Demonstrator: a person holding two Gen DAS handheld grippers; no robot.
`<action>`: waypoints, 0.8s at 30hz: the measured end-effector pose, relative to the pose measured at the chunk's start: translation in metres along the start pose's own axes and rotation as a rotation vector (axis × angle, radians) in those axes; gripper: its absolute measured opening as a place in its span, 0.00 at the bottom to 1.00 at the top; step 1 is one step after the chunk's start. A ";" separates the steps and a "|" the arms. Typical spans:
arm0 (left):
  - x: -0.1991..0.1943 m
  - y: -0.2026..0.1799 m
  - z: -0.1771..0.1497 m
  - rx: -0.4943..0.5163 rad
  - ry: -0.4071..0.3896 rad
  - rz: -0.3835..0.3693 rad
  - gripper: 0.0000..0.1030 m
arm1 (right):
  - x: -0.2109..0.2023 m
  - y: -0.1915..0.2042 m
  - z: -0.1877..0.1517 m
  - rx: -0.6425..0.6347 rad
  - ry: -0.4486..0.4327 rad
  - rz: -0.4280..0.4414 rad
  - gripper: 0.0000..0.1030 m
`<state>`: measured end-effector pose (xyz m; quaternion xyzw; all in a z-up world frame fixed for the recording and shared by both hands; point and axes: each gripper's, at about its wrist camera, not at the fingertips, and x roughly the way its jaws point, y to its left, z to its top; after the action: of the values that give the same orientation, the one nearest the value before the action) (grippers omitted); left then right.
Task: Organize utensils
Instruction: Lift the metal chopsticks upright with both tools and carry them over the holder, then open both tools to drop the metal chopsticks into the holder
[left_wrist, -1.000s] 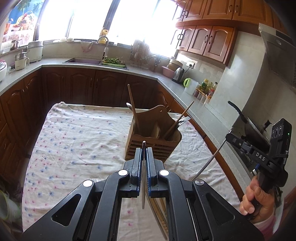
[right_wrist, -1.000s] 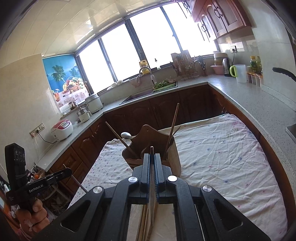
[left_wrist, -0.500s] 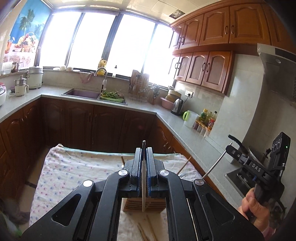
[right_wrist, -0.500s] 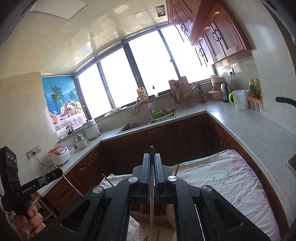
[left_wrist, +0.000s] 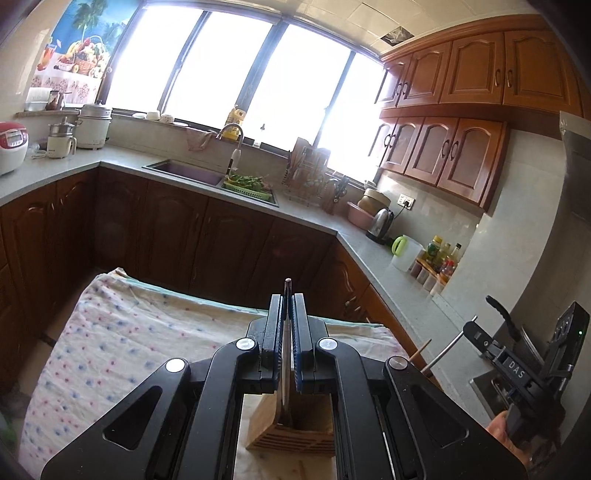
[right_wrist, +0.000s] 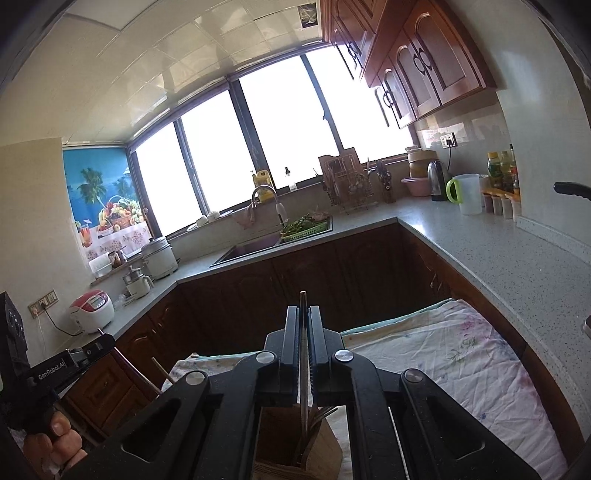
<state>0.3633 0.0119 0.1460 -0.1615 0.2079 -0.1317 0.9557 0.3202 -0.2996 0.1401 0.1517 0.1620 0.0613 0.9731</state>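
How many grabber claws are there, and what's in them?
2. The left gripper is shut on a thin stick, with the wooden holder showing below it. The right gripper is shut on another thin stick.

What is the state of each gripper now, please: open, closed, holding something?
Left gripper: jaws closed on a thin utensil, likely a chopstick.
Right gripper: jaws closed on a thin stick, likely a chopstick.

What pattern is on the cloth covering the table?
White cloth with small pink and blue dots, clearest from the left wrist view.
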 end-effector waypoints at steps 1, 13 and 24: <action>0.004 0.000 -0.004 0.000 0.006 0.003 0.03 | 0.003 -0.002 -0.004 0.005 0.011 0.002 0.04; 0.043 -0.006 -0.043 0.051 0.118 0.022 0.05 | 0.027 -0.005 -0.036 0.001 0.092 -0.004 0.04; 0.045 -0.008 -0.042 0.070 0.136 0.028 0.05 | 0.030 -0.006 -0.033 0.003 0.105 0.003 0.04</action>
<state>0.3832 -0.0202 0.0969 -0.1156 0.2700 -0.1361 0.9461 0.3372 -0.2915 0.0993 0.1498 0.2126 0.0704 0.9630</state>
